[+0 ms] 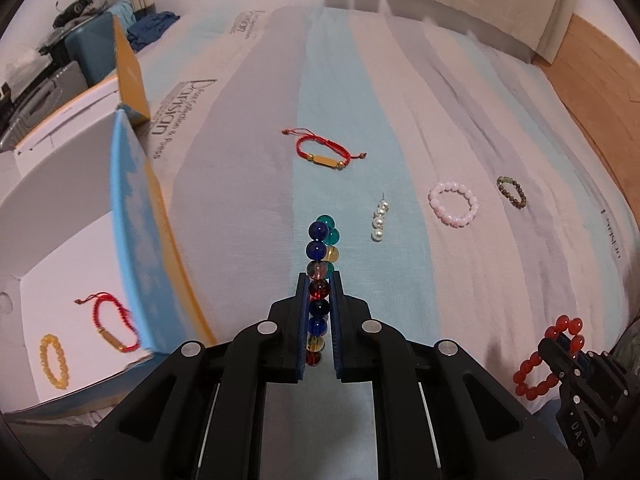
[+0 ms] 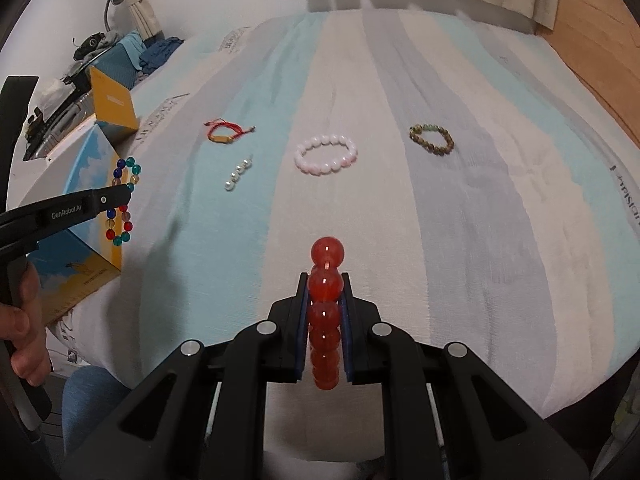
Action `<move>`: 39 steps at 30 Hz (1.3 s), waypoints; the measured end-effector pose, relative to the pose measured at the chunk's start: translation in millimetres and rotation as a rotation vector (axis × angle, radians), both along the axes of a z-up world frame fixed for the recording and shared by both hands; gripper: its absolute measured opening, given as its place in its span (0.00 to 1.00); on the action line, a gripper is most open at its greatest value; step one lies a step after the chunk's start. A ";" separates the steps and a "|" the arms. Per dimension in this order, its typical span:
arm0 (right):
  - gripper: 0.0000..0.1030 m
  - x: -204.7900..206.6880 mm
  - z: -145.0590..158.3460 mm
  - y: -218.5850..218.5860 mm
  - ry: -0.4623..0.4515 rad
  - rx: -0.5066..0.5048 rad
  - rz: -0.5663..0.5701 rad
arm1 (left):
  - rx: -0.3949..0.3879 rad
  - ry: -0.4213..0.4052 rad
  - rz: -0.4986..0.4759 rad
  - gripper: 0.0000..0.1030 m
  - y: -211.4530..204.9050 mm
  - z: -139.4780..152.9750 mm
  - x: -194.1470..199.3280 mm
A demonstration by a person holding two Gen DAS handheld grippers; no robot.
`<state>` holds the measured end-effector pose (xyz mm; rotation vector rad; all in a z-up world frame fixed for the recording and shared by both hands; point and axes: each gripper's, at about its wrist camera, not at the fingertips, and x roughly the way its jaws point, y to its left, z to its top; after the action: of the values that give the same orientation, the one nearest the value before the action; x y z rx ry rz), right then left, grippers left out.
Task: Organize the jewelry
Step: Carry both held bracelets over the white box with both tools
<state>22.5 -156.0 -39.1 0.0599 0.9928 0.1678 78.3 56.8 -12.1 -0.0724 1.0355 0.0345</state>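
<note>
My left gripper (image 1: 319, 280) is shut on a multicoloured glass bead bracelet (image 1: 320, 240), held edge-on above the striped bedspread; the same bracelet (image 2: 122, 200) shows as a ring in the right wrist view. My right gripper (image 2: 325, 280) is shut on a red bead bracelet (image 2: 327, 256), also seen at lower right as the red bracelet (image 1: 548, 356). On the bed lie a red cord bracelet (image 1: 324, 152), a pearl strand (image 1: 380, 220), a pink bead bracelet (image 1: 454, 204) and a brown-green bead bracelet (image 1: 512, 192). An open white box (image 1: 64, 264) at left holds another red cord bracelet (image 1: 112, 324) and a yellow bead bracelet (image 1: 54, 360).
The box's blue and yellow flap (image 1: 136, 216) stands up between the box and the bed. A person's hand (image 2: 24, 332) grips the left tool's handle. Luggage and clothes (image 1: 80, 40) pile at far left. Wooden floor (image 1: 600, 64) shows past the bed's right edge.
</note>
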 end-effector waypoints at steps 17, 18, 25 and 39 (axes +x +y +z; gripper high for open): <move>0.12 -9.9 48.6 41.7 -0.068 -0.003 0.054 | 0.026 -0.071 0.035 0.08 29.2 52.3 -35.3; 0.12 -9.3 51.2 44.7 -0.072 -0.005 0.058 | 0.027 -0.076 0.038 0.08 31.9 55.3 -37.3; 0.12 -8.0 73.0 77.8 -0.104 -0.006 0.105 | 0.035 -0.095 0.075 0.08 57.7 70.3 -50.5; 0.12 -4.6 115.7 174.9 -0.174 -0.010 0.235 | 0.052 -0.113 0.191 0.08 145.9 88.4 -84.3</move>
<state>18.0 18.9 76.6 -0.0803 0.8254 0.3769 -6.0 202.8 76.3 -0.1249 0.9117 0.2287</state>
